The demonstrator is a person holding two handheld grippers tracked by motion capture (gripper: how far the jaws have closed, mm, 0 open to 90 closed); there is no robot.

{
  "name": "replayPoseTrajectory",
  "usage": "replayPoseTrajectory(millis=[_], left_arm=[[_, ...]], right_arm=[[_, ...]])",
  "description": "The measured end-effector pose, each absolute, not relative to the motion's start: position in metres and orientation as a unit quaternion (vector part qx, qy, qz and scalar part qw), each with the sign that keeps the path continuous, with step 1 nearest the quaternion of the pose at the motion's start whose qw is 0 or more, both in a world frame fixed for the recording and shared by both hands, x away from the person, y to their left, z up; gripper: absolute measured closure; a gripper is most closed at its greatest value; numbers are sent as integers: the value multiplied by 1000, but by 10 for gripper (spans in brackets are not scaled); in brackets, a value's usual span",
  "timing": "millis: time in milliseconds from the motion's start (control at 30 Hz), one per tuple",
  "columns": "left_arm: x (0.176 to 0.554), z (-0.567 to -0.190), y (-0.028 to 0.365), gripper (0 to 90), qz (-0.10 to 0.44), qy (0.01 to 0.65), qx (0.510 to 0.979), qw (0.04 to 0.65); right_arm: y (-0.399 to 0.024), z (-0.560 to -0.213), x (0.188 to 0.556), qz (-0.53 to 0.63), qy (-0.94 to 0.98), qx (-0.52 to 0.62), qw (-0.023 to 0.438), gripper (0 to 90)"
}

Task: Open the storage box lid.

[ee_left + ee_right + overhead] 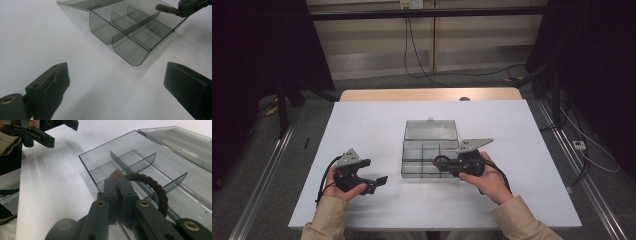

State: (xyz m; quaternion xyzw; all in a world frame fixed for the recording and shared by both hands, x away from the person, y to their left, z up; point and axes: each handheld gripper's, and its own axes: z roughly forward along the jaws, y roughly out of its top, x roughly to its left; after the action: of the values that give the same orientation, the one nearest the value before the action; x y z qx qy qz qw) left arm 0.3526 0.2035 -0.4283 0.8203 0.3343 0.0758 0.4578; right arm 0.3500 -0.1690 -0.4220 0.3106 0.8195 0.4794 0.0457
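Brown hair tie [152,187] was clamped in right gripper [119,185] over plastic box [412,169]; left gripper [115,82] w/ jaws apart.

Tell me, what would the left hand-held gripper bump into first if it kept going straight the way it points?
Probably the smoky clear plastic divider box. The open left hand-held gripper looks across bare white table toward the box's rounded near corner, with nothing between them. Depth is hard to judge.

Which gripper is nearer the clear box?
Right. The right gripper is over the box, shut on a hair tie. The left gripper is open, left of the box, apart from it.
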Motion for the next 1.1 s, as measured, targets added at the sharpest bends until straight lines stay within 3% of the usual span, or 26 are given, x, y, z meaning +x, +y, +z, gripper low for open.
replayPoseTrajectory(millis=[1100], left_arm=[[352, -428, 203, 62, 75, 332, 821, 458]], right_arm=[[-182, -425, 348, 470, 820, 323, 50, 850]])
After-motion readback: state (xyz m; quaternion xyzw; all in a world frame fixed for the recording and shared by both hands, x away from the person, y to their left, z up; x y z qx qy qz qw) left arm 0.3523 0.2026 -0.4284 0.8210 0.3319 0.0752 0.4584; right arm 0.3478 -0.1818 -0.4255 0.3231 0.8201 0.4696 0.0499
